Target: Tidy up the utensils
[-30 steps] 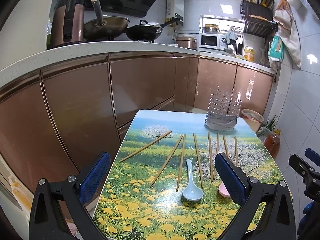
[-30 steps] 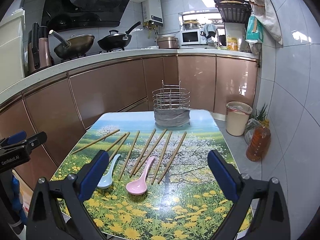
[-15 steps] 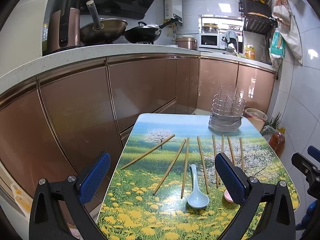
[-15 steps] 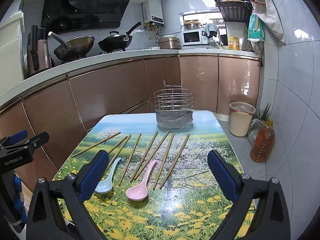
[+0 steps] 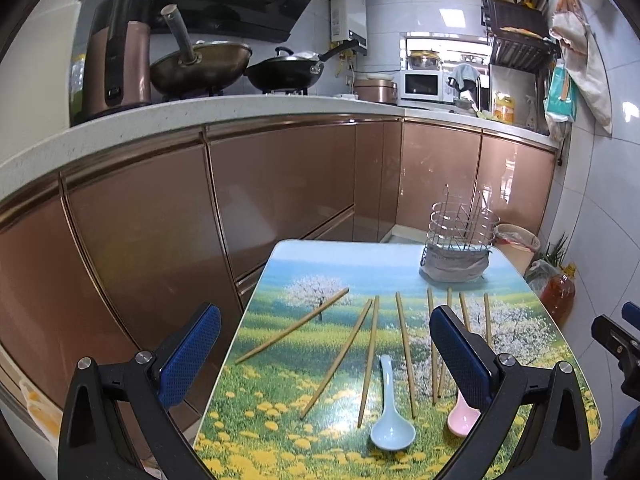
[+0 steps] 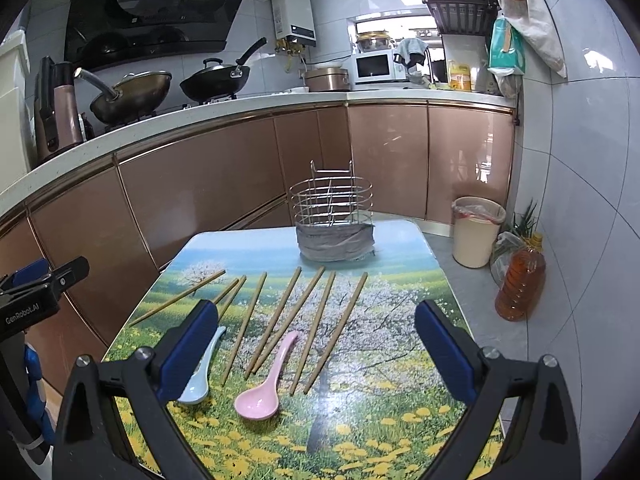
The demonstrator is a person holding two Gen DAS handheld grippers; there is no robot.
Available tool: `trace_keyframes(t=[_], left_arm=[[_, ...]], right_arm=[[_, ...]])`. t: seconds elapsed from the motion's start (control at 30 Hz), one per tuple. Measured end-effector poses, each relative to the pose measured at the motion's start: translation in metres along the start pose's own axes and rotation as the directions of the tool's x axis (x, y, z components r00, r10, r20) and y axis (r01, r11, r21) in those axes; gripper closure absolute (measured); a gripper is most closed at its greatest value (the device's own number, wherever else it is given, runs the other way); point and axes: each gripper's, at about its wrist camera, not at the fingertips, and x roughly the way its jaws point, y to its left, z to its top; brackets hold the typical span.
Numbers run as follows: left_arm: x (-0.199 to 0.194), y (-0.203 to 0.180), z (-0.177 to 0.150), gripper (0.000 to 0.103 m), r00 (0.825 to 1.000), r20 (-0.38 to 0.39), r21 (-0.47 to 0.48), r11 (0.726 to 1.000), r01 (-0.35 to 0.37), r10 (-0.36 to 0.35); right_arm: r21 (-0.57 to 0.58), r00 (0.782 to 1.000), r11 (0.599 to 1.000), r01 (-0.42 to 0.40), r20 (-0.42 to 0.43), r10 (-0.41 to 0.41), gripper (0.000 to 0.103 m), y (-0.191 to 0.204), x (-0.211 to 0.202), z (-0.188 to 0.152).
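Left tool (image 5: 326, 354): spread wide, empty, hovering above the near left of the desk (image 5: 280, 440). Loose bamboo chopsticks (image 6: 276, 320) fanned across the middle, blue spoon (image 5: 392, 428) and pink spoon (image 6: 260, 396) at the near end, all lying flat. Wire utensil holder (image 6: 332, 216) upright at the far edge, apparently empty, though hard to confirm through the wires. Right tool (image 6: 316, 348): likewise spread and empty. Best to begin with an outlying chopstick, pinch mid-shaft, tip upright, lower into the holder.
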Motion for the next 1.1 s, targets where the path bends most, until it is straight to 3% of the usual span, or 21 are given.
trace_keyframes(t=[0.27,0.43,0.63,0.77,0.9,1.0,1.1], left_arm=[[0.003,-0.001,0.016,0.0,1.0,0.026,0.002,1.0,-0.003,0.003],[0.001,0.007,0.02,0.0,1.0,0.029,-0.006,1.0,-0.012,0.012],[0.015,0.019,0.016,0.0,0.998,-0.066,-0.014,1.0,0.007,-0.008],[0.036,0.024,0.006,0.0,0.984,-0.174,-0.015,0.999,0.035,-0.037],[0.05,0.026,-0.004,0.002,0.971,-0.229,-0.016,0.998,0.065,-0.067],[0.059,0.023,-0.009,0.01,0.959,-0.258,-0.013,0.993,0.119,-0.118],[0.07,0.018,-0.015,0.021,0.94,-0.297,-0.014,0.985,0.172,-0.168]], right_arm=[[-0.015,1.0,1.0,0.01,0.021,-0.01,0.003,-0.004,-0.001,0.014],[-0.003,0.999,0.999,-0.038,-0.006,0.038,0.003,-0.007,0.004,0.015],[0.002,0.994,0.996,-0.093,-0.057,0.093,0.004,-0.008,0.013,0.01],[-0.003,0.988,0.993,-0.118,-0.1,0.117,0.005,-0.008,0.024,0.006],[-0.015,0.979,0.989,-0.146,-0.144,0.143,0.006,-0.006,0.038,0.003],[-0.013,0.971,0.985,-0.17,-0.175,0.165,0.011,-0.004,0.051,0.002],[-0.004,0.956,0.979,-0.206,-0.214,0.2,0.025,-0.002,0.066,-0.001]])
